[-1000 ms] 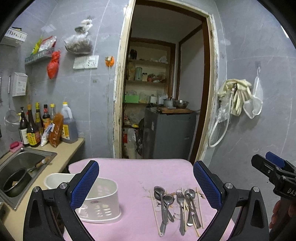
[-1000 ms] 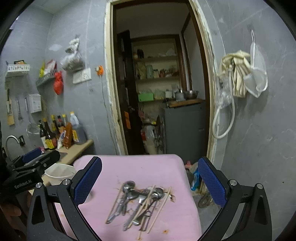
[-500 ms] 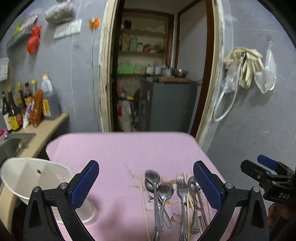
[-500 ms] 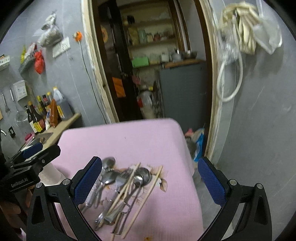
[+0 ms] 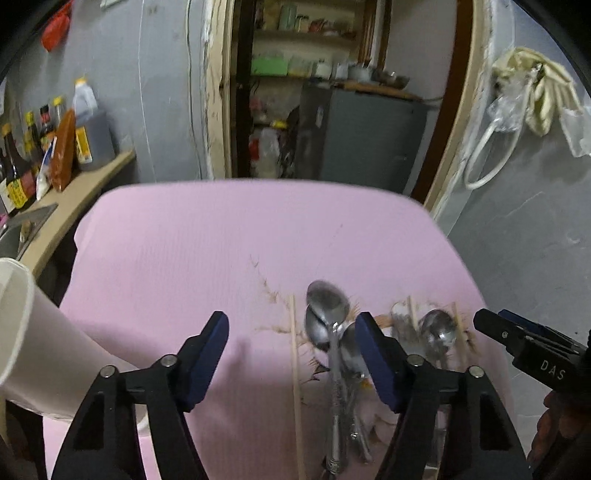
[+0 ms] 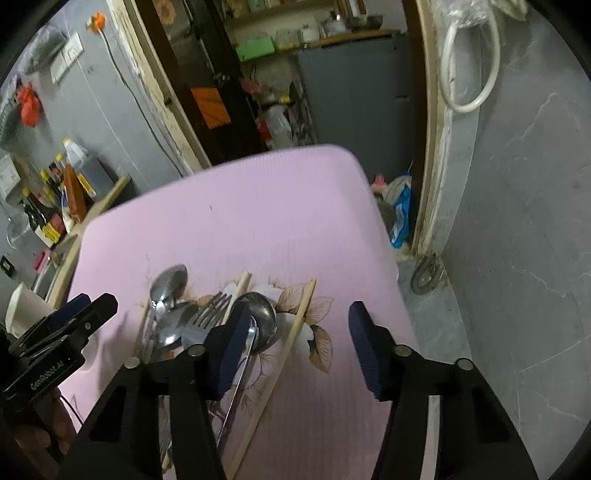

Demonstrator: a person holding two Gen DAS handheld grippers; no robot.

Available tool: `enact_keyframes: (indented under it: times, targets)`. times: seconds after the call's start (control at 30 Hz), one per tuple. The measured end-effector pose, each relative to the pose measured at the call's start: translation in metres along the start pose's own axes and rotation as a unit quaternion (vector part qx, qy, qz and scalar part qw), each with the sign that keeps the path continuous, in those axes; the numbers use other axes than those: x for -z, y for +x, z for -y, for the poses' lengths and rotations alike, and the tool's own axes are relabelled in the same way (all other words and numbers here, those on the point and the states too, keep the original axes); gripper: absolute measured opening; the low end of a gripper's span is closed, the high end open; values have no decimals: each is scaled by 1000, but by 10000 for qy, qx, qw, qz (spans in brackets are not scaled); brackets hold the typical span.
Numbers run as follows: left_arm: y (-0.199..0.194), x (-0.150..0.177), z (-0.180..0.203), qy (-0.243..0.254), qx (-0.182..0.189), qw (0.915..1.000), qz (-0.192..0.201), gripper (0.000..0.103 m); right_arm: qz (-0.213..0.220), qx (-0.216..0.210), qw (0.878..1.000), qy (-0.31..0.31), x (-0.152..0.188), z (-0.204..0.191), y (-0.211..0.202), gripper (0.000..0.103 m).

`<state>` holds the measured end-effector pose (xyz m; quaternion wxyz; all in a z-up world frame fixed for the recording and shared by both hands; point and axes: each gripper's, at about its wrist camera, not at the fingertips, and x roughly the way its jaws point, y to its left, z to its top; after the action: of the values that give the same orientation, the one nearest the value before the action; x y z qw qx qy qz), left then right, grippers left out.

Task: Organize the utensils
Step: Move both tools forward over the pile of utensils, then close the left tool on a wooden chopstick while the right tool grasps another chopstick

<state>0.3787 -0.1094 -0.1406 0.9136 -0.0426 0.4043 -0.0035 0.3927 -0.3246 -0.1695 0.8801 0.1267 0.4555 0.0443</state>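
Fingers on both grippers closing, nothing gripped yet: left gripper [image 5: 291,358], right gripper [image 6: 295,347]. Shiny steel spoons [image 5: 327,314], fork [image 6: 207,314] & pale wooden chopsticks [image 6: 291,328] heaped near pink mat's [image 6: 240,221] right edge. Metal's stiff, slick, light; grab handles mid-shaft.

**Handles, holder and shelves only partly readable**

The white utensil holder [image 5: 33,339] runs off the left edge of the left wrist view, so its base and far side are unseen. The spoons [image 5: 328,314] lose their handle ends behind the left hand-held gripper [image 5: 291,354] and at the bottom edge. In the right wrist view, the fork [image 6: 207,314] shows only its tines; its handle is covered by the right hand-held gripper [image 6: 295,343]. The chopstick [image 6: 284,354] is cut off at the bottom edge. The bottles [image 5: 22,155] have unreadable labels, and the shelves [image 5: 314,33] through the doorway are too blurred to identify their contents.
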Motion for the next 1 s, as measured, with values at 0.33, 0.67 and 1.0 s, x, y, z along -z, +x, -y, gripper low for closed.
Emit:
enact_keyframes:
  times: [0.33,0.67,1.0]
  targets:
    - [46,-4,-8,-155,132,9950,-974,43,-476,174,9987,96,-5,-11,28,30]
    - [57,-9,-11,95,261,9880,-1522,30,-715,38,9968,342,-1,-12,28,23]
    - [61,-18,6,622,49,9787,-1955,27,-1075,117,9938,271,-7,-16,34,21]
